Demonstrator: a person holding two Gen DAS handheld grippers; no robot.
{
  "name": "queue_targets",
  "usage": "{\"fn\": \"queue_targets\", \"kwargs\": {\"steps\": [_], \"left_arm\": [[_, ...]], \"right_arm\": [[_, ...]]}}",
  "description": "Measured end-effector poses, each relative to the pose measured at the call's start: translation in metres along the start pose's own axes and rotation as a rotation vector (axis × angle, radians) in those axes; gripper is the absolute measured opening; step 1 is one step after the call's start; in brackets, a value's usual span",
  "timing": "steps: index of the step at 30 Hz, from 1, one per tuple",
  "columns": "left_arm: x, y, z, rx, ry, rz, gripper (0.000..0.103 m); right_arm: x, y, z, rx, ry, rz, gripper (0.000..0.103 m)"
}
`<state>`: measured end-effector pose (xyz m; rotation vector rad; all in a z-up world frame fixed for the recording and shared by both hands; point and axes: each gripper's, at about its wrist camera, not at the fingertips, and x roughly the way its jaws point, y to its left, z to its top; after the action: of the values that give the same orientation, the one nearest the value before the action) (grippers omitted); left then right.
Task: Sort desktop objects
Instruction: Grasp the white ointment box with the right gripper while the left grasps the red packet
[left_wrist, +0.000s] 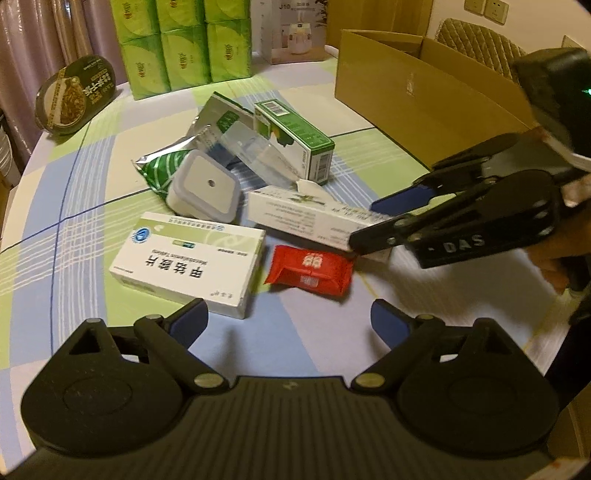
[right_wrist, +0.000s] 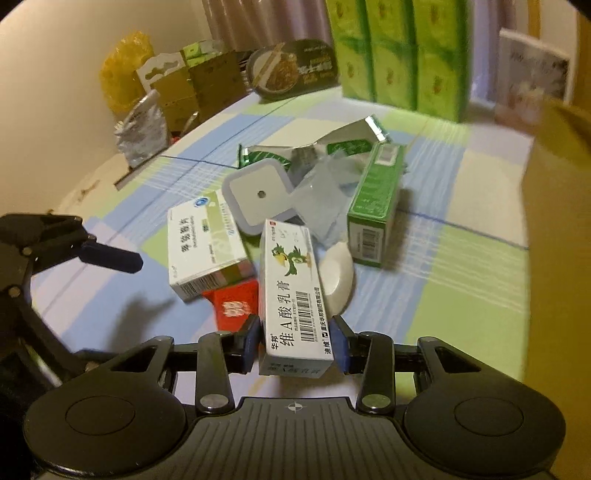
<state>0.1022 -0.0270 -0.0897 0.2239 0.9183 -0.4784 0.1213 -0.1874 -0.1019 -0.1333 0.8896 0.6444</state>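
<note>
A pile of small items lies on the checked tablecloth (left_wrist: 74, 206). My right gripper (right_wrist: 295, 341) is shut on the near end of a long white ointment box (right_wrist: 291, 288) printed with a green bird. The left wrist view shows the same gripper (left_wrist: 373, 221) and box (left_wrist: 303, 214) from the side. My left gripper (left_wrist: 288, 317) stands open just short of a red packet (left_wrist: 310, 271) and a white medicine box (left_wrist: 188, 266), holding nothing. Also in the pile are a grey-white square device (left_wrist: 207, 184) and a green carton (left_wrist: 295, 140).
An open cardboard box (left_wrist: 424, 92) stands at the back right of the table. Green tissue packs (left_wrist: 184, 44) and a dark noodle bowl (left_wrist: 77, 96) line the far edge. A green foil packet (left_wrist: 159, 170), a silver pouch (left_wrist: 221, 118) and a white round piece (right_wrist: 338, 277) lie in the pile.
</note>
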Motion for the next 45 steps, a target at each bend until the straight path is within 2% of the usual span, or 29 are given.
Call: {"fn": "queue_targets", "kwargs": {"steps": [9, 12, 16, 18, 22, 29, 32, 35, 45], "left_arm": [[0.014, -0.019, 0.008, 0.058, -0.021, -0.025, 0.091], [0.022, -0.025, 0.01, 0.091, -0.027, -0.033, 0.091], [0.036, -0.029, 0.013, 0.142, -0.011, -0.054, 0.087], [0.043, -0.026, 0.016, 0.138, 0.006, -0.072, 0.083], [0.054, -0.02, 0.019, 0.131, 0.018, -0.063, 0.081], [0.066, -0.019, 0.023, 0.143, 0.036, -0.073, 0.08], [0.067, -0.02, 0.021, 0.127, 0.037, -0.08, 0.068], [0.062, -0.022, 0.02, 0.115, 0.033, -0.081, 0.048], [0.05, -0.027, 0.009, 0.092, 0.052, -0.089, 0.045]], "right_arm": [[-0.035, 0.001, -0.036, -0.012, 0.015, -0.2, 0.038], [-0.035, 0.001, -0.046, -0.018, 0.025, -0.224, 0.038], [-0.033, -0.001, -0.053, -0.003, 0.022, -0.227, 0.038], [-0.033, -0.003, -0.055, 0.009, 0.012, -0.229, 0.038], [-0.034, -0.004, -0.056, 0.016, 0.002, -0.22, 0.039], [-0.032, -0.004, -0.057, 0.026, -0.001, -0.203, 0.053], [-0.032, -0.003, -0.056, 0.024, -0.007, -0.199, 0.057], [-0.032, -0.004, -0.055, 0.027, -0.011, -0.199, 0.058], [-0.024, -0.007, -0.049, 0.019, -0.007, -0.184, 0.058]]}}
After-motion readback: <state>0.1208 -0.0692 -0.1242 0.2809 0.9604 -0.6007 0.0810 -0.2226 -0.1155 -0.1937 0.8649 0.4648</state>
